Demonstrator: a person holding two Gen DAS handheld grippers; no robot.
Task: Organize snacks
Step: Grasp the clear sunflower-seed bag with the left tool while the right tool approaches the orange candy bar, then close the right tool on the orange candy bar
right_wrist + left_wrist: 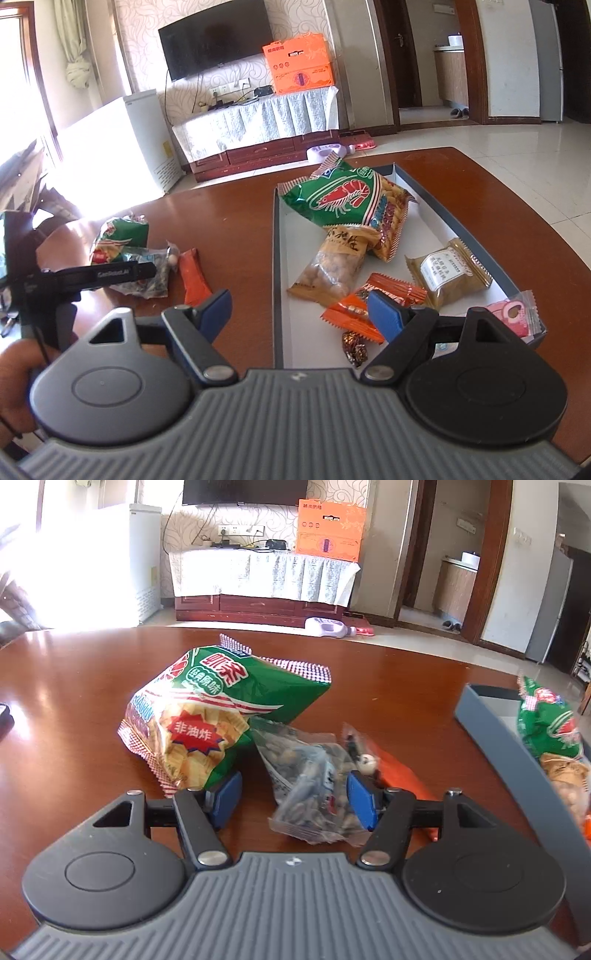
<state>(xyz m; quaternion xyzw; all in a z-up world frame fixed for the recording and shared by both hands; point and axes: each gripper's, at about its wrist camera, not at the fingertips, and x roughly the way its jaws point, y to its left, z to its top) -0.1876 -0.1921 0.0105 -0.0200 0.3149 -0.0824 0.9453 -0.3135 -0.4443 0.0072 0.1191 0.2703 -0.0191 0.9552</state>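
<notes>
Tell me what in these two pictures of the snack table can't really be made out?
- Clear packet, left wrist view: its print is crumpled and too blurred to read.
- Orange packet, left wrist view: mostly hidden behind the left gripper finger.
- Tray, left wrist view: cut off by the right edge, so most contents are unseen.
- Dark wrapped sweet, right wrist view: too small to identify.
- Window side, both views: washed out by glare.
</notes>
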